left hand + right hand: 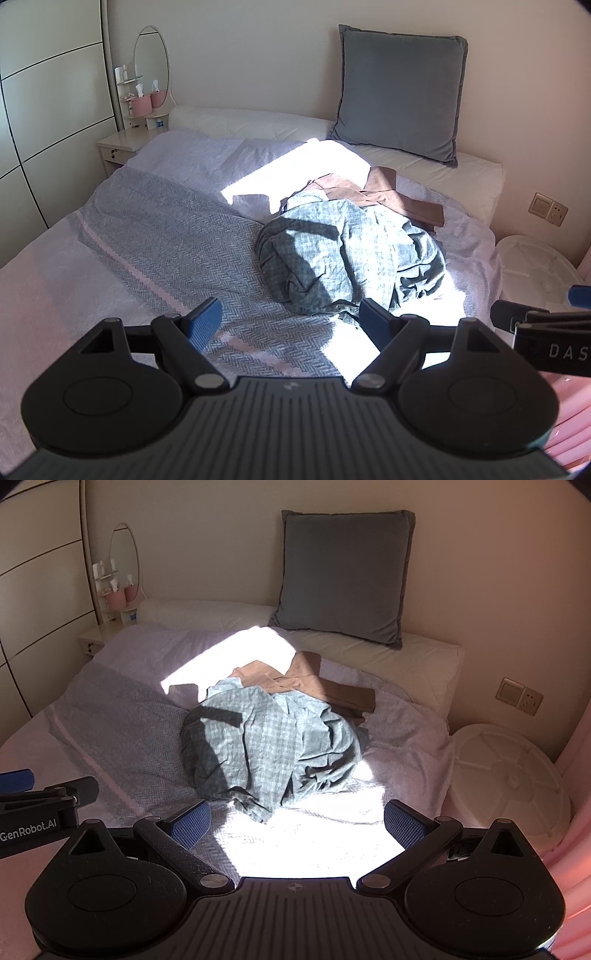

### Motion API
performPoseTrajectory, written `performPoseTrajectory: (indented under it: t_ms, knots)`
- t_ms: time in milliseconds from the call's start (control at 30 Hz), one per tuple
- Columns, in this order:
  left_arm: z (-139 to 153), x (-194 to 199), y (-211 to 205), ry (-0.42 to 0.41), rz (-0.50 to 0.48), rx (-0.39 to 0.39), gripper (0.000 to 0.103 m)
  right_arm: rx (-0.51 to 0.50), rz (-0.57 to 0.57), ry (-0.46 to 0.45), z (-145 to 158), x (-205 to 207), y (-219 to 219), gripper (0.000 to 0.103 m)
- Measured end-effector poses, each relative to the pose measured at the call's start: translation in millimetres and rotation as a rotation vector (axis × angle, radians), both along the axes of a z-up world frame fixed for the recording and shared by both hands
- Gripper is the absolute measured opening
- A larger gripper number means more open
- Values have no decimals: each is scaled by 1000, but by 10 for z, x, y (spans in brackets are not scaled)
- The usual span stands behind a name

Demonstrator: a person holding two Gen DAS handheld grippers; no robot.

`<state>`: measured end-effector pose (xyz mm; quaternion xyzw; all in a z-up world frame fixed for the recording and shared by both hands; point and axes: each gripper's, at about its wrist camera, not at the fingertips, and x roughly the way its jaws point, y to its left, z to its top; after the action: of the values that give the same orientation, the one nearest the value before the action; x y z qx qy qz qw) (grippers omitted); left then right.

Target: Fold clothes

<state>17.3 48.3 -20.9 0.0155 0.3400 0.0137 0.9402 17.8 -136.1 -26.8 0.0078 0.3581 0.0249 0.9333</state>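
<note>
A crumpled grey-green checked garment [347, 254] lies in a heap on the bed, partly in sunlight; it also shows in the right wrist view [266, 746]. Behind it lies a brown garment [391, 192], folded flat, also seen in the right wrist view [325, 686]. My left gripper [291, 325] is open and empty, just short of the heap's near edge. My right gripper [299, 823] is open and empty, in front of the heap's near edge. Each gripper shows at the other view's side edge.
The bed has a grey herringbone blanket [166, 243] and a lilac cover. A grey cushion [399, 92] leans on the wall above white pillows. A nightstand with a mirror [122, 144] stands at the left. A white round lid [509, 771] lies right of the bed.
</note>
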Motion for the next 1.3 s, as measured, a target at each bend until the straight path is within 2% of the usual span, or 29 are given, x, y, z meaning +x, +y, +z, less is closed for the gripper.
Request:
performPoseTrajectory:
  t_ms: [900, 1300]
  knots:
    - [-63, 26, 2, 17, -3, 5, 79, 12, -1, 19, -79, 68, -43, 102]
    - [-109, 105, -12, 35, 11, 19, 79, 29, 8, 38, -146, 233, -97, 102]
